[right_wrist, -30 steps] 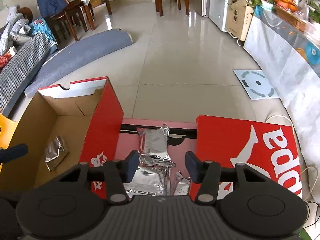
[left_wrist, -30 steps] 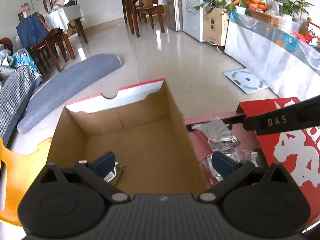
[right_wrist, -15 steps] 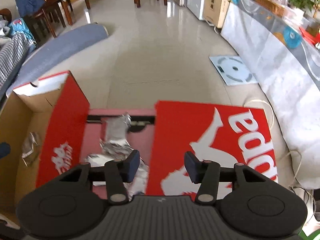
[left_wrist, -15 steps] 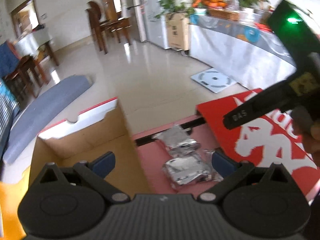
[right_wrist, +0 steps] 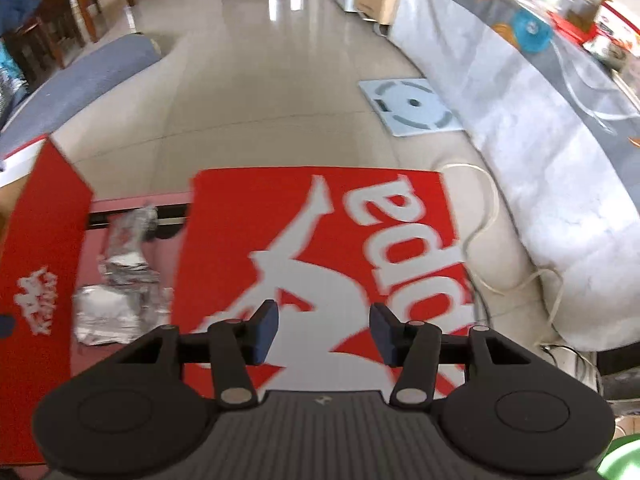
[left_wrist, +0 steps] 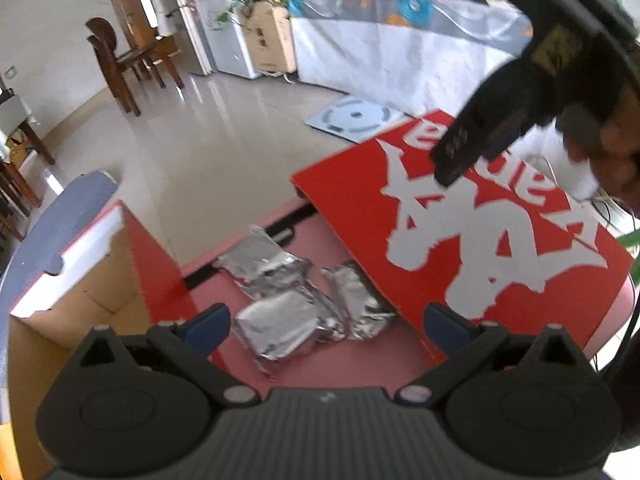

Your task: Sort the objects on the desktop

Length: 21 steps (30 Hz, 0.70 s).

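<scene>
Left wrist view: left tool parted, grasping nothing, poised above the foil packets; several crumpled silver packets lie in a heap on the pink worktop, between the open cardboard box to their left and the red lid to their right, one packet partly tucked under the lid's near edge; box interior mostly out of frame here, contents not to be told; right tool seen from outside, high above the lid, blurred, its jaws unreadable from this side.

Right wrist view: right tool parted, empty, over the middle of the red lid; foil packets just left of the lid, on the pink worktop; red box wall left of the packets.

Progress, as a judgement: the packets on the worktop appear unsorted, since they lie loose outside the box; at least these remain to be put away, presumably into the box; what the box already holds cannot be seen, so the share done is open.

Writing: lid carries a large white figure emblem and white block lettering, upside-down from both views, partly blurred, reading roughly "edo…" in the right view; likely a sportswear brand, not fully legible; a small white emblem on the box wall, unreadable; faint marks on the right tool's finger, illegible.
</scene>
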Tool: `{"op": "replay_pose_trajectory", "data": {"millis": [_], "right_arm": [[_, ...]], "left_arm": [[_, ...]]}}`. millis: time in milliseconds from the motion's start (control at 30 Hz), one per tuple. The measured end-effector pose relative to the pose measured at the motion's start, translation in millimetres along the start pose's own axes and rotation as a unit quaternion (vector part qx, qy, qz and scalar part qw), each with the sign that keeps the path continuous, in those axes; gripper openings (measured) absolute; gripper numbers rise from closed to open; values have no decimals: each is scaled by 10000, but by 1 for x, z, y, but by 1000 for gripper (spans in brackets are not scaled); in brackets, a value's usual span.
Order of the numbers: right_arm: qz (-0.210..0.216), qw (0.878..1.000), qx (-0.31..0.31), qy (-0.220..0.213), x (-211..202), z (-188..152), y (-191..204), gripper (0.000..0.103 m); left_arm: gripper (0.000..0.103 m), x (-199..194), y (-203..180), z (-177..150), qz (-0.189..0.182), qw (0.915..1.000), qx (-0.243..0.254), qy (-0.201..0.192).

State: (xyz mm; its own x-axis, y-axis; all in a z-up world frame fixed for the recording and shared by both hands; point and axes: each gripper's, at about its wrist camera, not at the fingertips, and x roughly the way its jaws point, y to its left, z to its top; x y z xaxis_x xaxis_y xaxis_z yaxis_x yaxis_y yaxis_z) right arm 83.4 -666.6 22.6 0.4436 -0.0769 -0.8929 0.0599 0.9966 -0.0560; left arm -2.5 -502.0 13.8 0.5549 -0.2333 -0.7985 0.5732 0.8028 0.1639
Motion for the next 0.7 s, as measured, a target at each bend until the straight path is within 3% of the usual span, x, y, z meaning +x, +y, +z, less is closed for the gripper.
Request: {"op": "replay_pose_trajectory", "data": {"millis": [133, 200, 267, 333, 400, 433, 700], "right_arm": [[-103, 9992, 395, 38, 4, -1, -22, 50], [106, 9989, 426, 154, 7, -3, -20, 51], [279, 9990, 200, 281, 11, -3, -7, 51], [176, 9993, -113, 305, 14, -4, 10, 52], [107, 9987, -415, 283, 16, -4, 24, 67], [100, 9980, -556, 268, 16, -4, 31, 70], [133, 9940, -1085, 16, 19, 3, 42, 70]], "left_arm": [[103, 13, -5, -6, -92, 9998, -73, 141], [103, 18, -8, -9, -89, 9998, -50, 188], [103, 22, -11, -9, -38, 9998, 1, 210], [103, 27, -12, -10, -22, 9997, 41, 231], [103, 30, -13, -12, -61, 9997, 26, 249], [103, 32, -13, -13, -87, 9996, 11, 258], [103, 46, -14, -17, -109, 9992, -122, 362]]}}
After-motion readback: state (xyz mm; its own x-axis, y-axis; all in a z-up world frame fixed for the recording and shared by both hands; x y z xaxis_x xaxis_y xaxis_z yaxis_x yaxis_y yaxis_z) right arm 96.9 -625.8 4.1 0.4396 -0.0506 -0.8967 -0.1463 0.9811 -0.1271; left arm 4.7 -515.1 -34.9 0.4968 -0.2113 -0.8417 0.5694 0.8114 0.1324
